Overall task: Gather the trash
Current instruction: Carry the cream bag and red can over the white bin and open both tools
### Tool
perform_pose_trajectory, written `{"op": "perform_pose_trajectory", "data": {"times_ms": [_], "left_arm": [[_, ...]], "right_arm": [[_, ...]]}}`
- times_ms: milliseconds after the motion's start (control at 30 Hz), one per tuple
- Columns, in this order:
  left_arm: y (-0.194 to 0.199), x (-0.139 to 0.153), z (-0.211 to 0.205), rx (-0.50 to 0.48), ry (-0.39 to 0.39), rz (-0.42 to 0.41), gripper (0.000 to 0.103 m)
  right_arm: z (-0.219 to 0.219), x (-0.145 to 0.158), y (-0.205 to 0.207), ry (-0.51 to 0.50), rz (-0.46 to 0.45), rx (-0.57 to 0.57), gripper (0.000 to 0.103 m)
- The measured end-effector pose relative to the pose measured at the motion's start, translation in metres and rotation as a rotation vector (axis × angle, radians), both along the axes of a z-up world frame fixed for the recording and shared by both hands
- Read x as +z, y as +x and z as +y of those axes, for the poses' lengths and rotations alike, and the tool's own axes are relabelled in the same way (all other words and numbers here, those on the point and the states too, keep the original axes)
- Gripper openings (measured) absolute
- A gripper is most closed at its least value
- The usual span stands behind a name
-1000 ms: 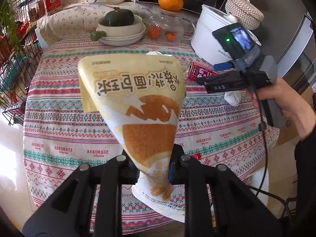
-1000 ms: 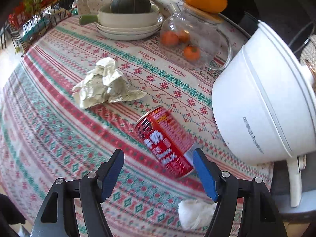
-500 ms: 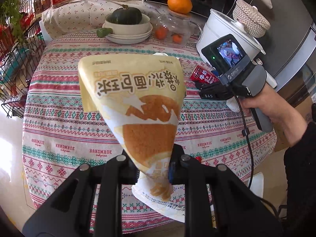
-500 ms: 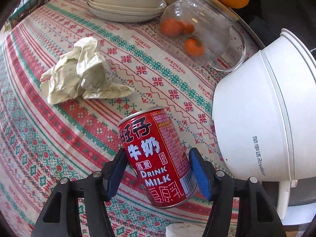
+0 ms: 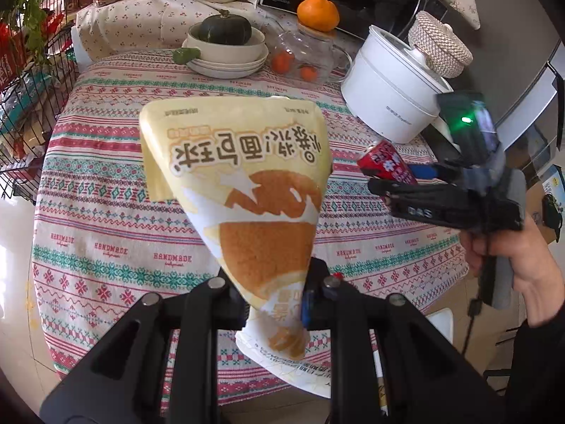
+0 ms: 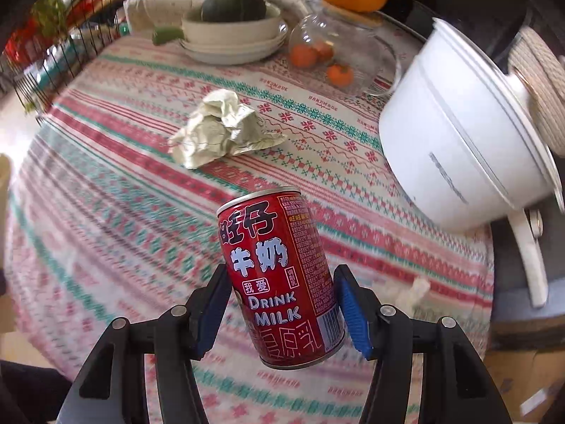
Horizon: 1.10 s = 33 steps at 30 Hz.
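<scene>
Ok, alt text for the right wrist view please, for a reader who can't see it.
The right gripper holds a red milk can above a patterned tablecloth. Behind it lie a crumpled wrapper and, to the right, a white cooker; further back are stacked bowls with a green squash and a glass jar of oranges.

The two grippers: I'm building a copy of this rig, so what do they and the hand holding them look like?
Both are black with silver pivot bolts. The right gripper has blue pads on its jaws; the left gripper shows blue on one. The right unit carries white "DAS" lettering, a small screen with a green light and a black cable. The right hand is bare, with a dark sleeve.
</scene>
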<state>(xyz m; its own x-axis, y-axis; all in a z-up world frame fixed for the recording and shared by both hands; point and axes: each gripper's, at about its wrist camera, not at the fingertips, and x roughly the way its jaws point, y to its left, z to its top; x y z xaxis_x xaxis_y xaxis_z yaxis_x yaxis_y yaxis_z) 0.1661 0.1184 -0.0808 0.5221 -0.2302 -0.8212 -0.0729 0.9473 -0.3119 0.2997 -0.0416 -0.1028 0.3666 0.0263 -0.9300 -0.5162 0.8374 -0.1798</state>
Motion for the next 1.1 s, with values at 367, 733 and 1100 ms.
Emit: {"op": "perform_pose_trajectory", "data": {"times_ms": [367, 733, 1100], "left_arm": [[-0.034, 0.012, -0.078, -0.215, 0.0, -0.034, 0.022], [-0.063, 0.006, -0.188, -0.518, -0.003, -0.009, 0.022], [-0.096, -0.049, -0.291, -0.816, 0.061, 0.139, 0.025]], "right_arm": [[-0.095, 0.043, -0.109, 0.151, -0.032, -0.101, 0.06], [-0.224, 0.049, -0.197, 0.228, -0.046, -0.288, 0.06], [-0.31, 0.028, -0.248, 0.271, -0.023, -0.466, 0.06]]}}
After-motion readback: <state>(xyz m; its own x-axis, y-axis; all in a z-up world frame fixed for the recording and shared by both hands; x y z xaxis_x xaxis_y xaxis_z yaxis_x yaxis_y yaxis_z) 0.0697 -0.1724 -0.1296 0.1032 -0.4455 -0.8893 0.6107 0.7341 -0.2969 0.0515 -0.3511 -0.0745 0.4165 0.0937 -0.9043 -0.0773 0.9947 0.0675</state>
